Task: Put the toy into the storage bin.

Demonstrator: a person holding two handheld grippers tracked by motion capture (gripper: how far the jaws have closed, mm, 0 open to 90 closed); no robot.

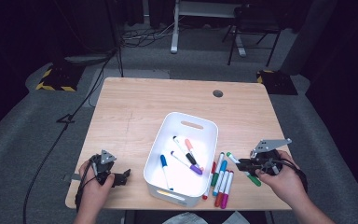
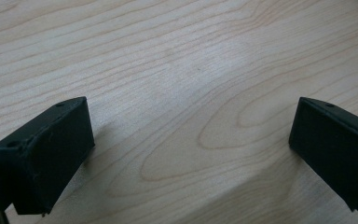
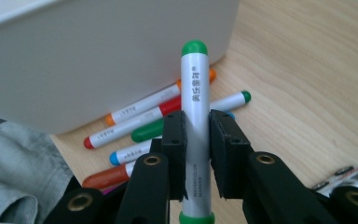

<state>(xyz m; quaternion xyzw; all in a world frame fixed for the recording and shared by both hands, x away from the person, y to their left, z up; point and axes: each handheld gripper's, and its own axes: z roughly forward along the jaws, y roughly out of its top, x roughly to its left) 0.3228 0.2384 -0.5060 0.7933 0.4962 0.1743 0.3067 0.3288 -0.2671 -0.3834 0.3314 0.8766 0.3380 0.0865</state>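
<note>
One green-capped marker (image 3: 194, 112) is being pinched by the right gripper (image 3: 196, 154) at the white bin's (image 1: 168, 184) four o'clock, above several loose markers (image 1: 220, 183) lying beside the bin. The left gripper (image 2: 191, 154), jaws spread, is being held over bare table (image 2: 177, 56).

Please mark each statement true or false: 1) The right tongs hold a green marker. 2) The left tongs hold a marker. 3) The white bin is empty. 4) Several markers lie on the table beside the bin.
1) True: the right tongs are shut on the green marker.
2) False: the left tongs are open over bare table.
3) False: the bin holds markers, among them a blue one.
4) True: loose markers lie by its right side.
</note>
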